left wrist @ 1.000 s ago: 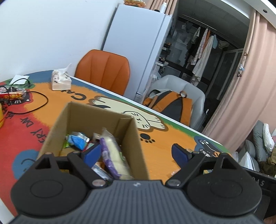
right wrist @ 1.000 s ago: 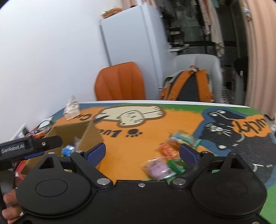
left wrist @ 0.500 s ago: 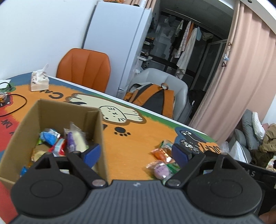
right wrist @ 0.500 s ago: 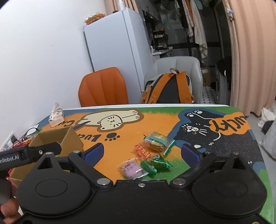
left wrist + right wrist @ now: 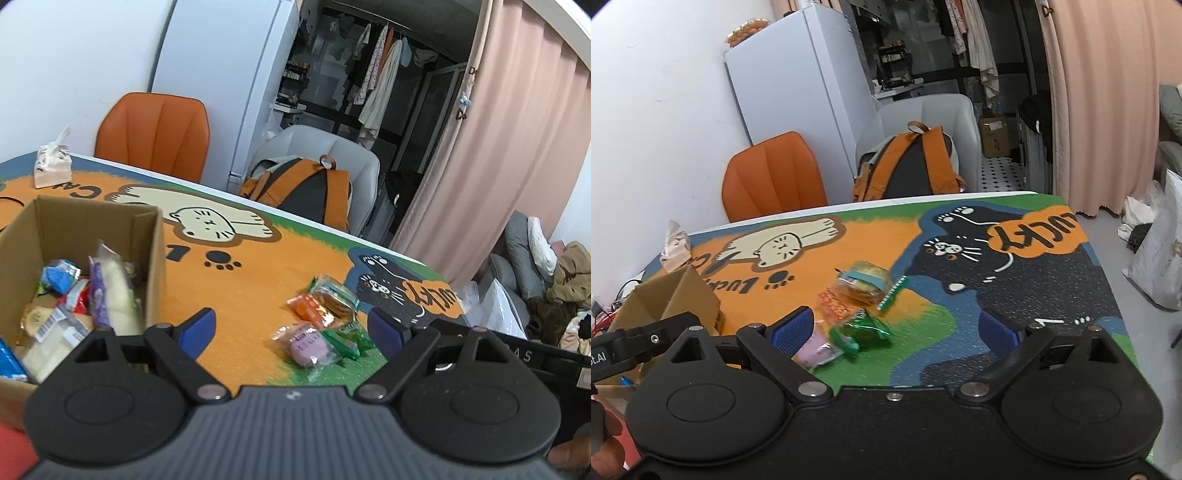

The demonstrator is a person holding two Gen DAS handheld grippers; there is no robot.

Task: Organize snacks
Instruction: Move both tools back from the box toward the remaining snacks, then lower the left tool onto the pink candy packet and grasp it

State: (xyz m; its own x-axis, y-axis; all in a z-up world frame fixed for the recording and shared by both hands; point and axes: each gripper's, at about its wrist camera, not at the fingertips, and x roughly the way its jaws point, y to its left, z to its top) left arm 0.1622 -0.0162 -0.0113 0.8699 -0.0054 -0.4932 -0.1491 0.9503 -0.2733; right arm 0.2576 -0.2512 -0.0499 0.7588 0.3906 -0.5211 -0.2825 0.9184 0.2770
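Snacks (image 5: 321, 325) lie in a small loose pile on the table (image 5: 258, 280), approx mid-width & toward the near edge, where the orange print meets the green; more packets already sit in the cardboard box (image 5: 74, 236) near the table's left edge. Left gripper (image 5: 291, 325) hangs over the pile w/ jaws wide apart, nothing btwn them; right gripper (image 5: 897, 332) likewise spread & empty, aimed at the same pile from the right side. Step in hand looks like picking the next packet. Best bet, imo: go for the pink packet (image 5: 308, 345) or the green one (image 5: 860, 332), since they're nearest & on the pile's outer side, come down w/ pads straddling the short width, & pinch the body rather than the crimped seal so it doesn't slip. Only one gripper should go in, as both are close together & could clash. The orange packet (image 5: 314, 308) & the round cookie pack (image 5: 862, 280) touch each other, so dragging one may shift the other. Room: open mat all around the pile, clear run left to the box; its right wall stands tall, so lift over it. Far & right table edges are well apart from the pile.
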